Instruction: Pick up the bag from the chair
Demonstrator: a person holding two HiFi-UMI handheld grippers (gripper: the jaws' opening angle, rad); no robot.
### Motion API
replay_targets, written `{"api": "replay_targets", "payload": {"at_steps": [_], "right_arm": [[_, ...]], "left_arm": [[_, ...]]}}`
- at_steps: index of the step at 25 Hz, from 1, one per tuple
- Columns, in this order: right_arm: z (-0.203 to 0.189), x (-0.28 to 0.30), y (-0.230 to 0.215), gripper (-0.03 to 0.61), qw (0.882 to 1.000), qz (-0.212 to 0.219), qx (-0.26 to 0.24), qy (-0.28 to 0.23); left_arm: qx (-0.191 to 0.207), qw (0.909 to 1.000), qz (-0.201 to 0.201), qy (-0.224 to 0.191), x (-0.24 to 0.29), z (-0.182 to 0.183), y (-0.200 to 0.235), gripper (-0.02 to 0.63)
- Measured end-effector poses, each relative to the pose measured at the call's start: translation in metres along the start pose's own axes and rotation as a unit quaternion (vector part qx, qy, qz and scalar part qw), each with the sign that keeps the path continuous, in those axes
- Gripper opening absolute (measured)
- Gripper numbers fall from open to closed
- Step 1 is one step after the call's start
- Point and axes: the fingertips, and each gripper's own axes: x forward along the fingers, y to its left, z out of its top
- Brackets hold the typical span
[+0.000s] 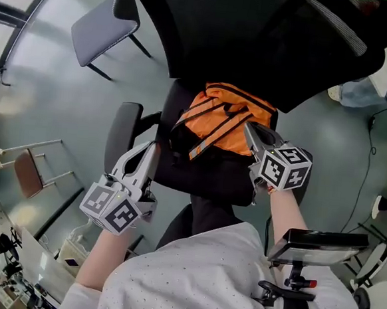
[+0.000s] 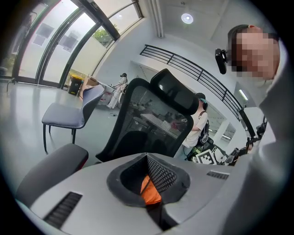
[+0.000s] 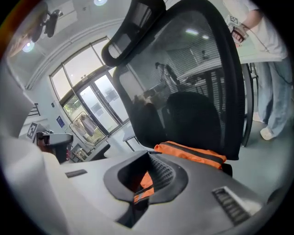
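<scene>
Black mesh office chair (image 1: 269,43) bears the orange bag (image 1: 229,120) with black straps on its seat, against the backrest; what the bag holds cannot be seen. A grey side chair (image 1: 100,26) stands beyond the office chair's left. By the chair's left armrest (image 1: 123,135), the left gripper (image 1: 152,148) has its jaws together and holds nothing. The right gripper (image 1: 249,129), jaws also closed and holding nothing, points over the seat's right side, just beside the bag.

Grey side chair (image 1: 100,30) on the pale floor (image 1: 51,96), a bystander's jeans (image 1: 363,94) at far right
</scene>
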Motion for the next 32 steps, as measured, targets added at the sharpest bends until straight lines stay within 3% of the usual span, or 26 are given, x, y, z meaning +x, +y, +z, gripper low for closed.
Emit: {"api": "replay_targets", "payload": {"at_steps": [7, 20, 27, 32], "right_arm": [[-0.005, 0.032, -0.042, 0.003, 0.996, -0.06, -0.057, 0.038], [-0.006, 0.087, -0.065, 0.005, 0.981, -0.067, -0.156, 0.096], [0.001, 0.111, -0.071, 0.006, 0.968, -0.08, -0.197, 0.131], [0.0, 0.129, -0.082, 0.114, 0.961, -0.076, -0.223, 0.143]], "left_arm": [[-0.006, 0.9996, 0.009, 0.024, 0.019, -0.011, 0.017, 0.012], [-0.022, 0.9994, 0.009, 0.023, 0.029, -0.013, 0.038, 0.012], [-0.025, 0.9988, 0.029, 0.031, 0.011, -0.02, 0.055, 0.012], [-0.038, 0.998, 0.039, 0.033, 0.008, -0.031, 0.066, 0.012]]}}
